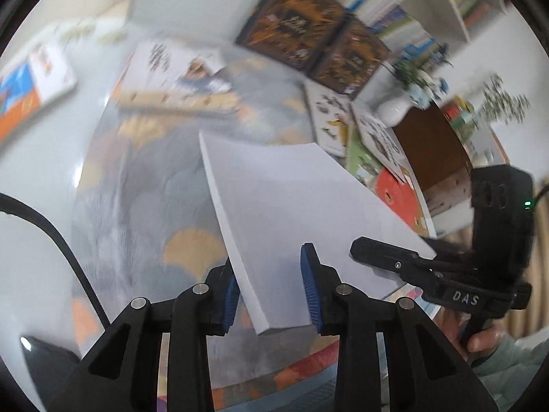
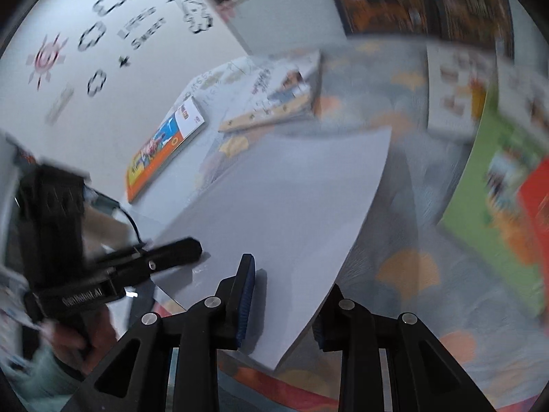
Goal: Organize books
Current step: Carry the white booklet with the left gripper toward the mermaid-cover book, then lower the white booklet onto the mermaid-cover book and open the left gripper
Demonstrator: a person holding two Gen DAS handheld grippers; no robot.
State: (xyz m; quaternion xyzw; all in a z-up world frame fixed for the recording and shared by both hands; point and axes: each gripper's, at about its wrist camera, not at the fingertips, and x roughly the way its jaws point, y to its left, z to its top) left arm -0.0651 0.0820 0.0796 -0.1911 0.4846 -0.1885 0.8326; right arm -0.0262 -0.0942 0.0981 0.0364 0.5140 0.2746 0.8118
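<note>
Between both sets of closed jaws, a plain white book, gripped at opposite corners above the rug.

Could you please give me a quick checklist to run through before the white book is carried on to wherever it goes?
1. Left tongs on the white book: ok, its near corner sits between the blue pads.
2. Right tongs on the same book: ok, clamped on the opposite corner.
3. Book clear of the rug: ok, it appears lifted above it.
4. Book level: not ok, it is tilted.
5. Other books on the floor, such as the orange-edged one, out of the way: ok.
6. Free slot on the shelf: cannot tell, too blurred.
</note>
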